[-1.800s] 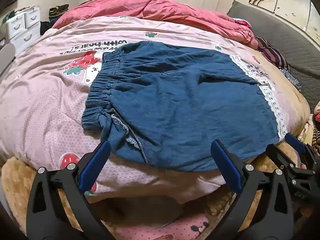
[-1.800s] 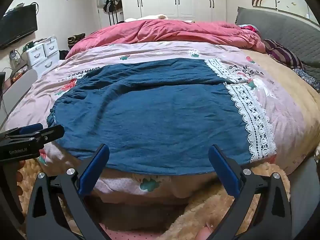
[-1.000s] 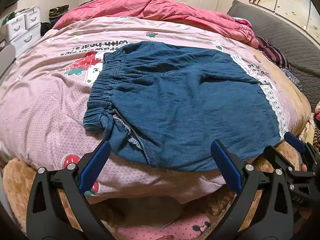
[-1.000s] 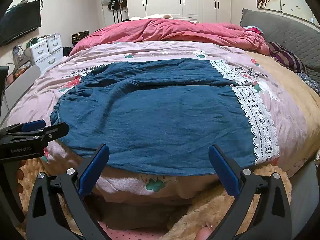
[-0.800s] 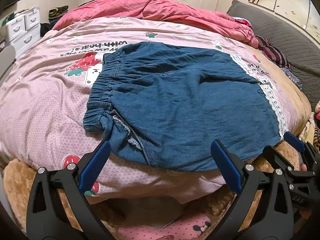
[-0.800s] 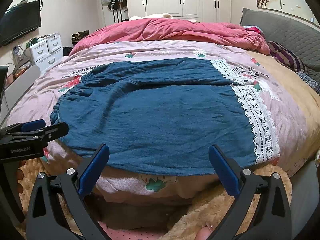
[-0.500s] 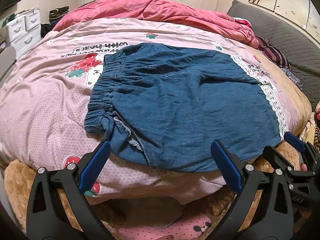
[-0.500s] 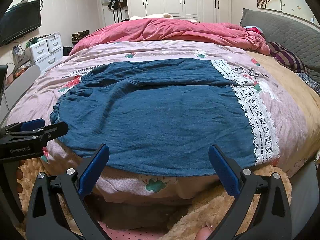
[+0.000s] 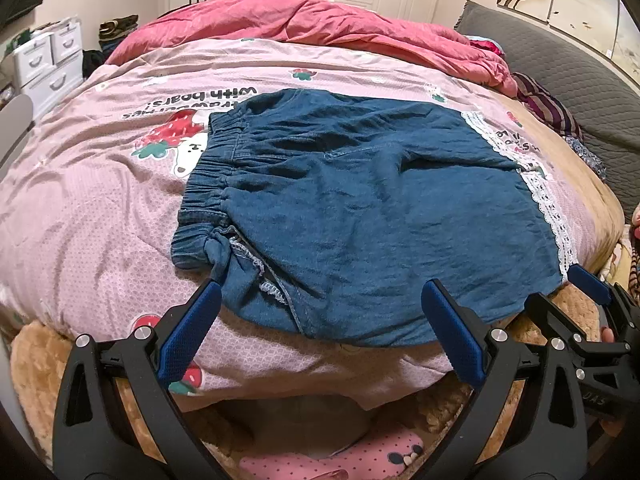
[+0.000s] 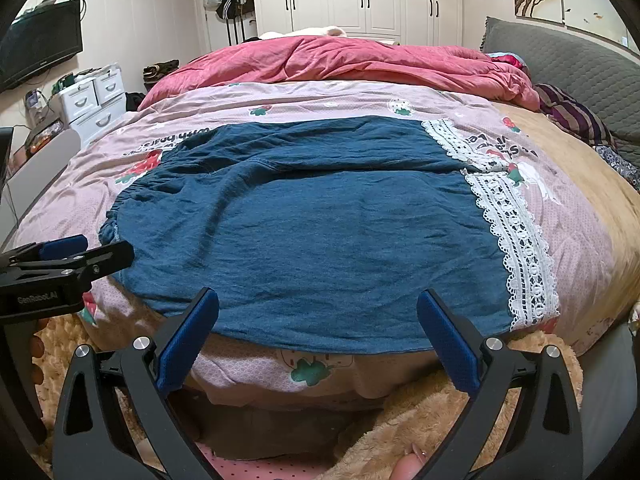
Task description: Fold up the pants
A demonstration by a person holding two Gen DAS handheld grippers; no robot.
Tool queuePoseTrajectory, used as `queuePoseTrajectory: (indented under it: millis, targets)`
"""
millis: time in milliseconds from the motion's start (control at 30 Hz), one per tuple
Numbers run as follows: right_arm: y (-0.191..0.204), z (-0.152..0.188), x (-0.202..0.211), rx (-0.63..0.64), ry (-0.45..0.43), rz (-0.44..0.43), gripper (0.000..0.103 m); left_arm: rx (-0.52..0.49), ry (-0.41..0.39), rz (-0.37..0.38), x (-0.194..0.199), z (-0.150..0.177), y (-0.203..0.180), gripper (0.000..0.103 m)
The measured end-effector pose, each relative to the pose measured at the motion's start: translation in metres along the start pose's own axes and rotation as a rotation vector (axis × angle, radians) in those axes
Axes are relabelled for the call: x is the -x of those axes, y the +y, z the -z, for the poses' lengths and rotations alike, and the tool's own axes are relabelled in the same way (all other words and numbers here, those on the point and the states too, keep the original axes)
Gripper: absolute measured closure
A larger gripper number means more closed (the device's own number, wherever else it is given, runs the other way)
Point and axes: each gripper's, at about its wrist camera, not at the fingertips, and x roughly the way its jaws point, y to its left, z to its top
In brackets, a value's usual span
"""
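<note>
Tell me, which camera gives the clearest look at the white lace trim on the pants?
The right wrist view. There the lace trim runs broad and close, its pattern plain. The left wrist view shows the same trim only as a thin strip at the far right edge of the pants.

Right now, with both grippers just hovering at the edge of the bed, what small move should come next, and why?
Probably ease both grippers forward onto the near edge of the pants. The left gripper and the right gripper are open, just short of that hem, holding nothing. The pants lie spread flat on the pink quilt, unfolded, so a fold likely starts by pinching that edge.
</note>
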Motion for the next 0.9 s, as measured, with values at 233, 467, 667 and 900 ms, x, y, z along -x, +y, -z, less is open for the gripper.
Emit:
queuePoseTrajectory:
  millis: [233, 467, 667, 900]
  targets:
    - [0.000, 0.000, 0.000, -0.002, 0.002, -0.003, 0.004, 0.003, 0.002, -0.003, 0.000, -0.001, 0.001, 0.009]
    - [-0.002, -0.002, -0.002, -0.004, 0.003, -0.006, 0.004, 0.002, 0.004, -0.004, -0.002, -0.003, 0.002, 0.009]
    - [-0.002, -0.003, -0.004, -0.005, 0.005, -0.003, 0.004, 0.007, 0.009, 0.006, -0.006, -0.007, 0.004, 0.009]
    - [-0.003, -0.022, -0.019, -0.002, 0.013, -0.014, 0.004, 0.014, 0.012, 0.014, -0.015, -0.018, 0.006, 0.009]
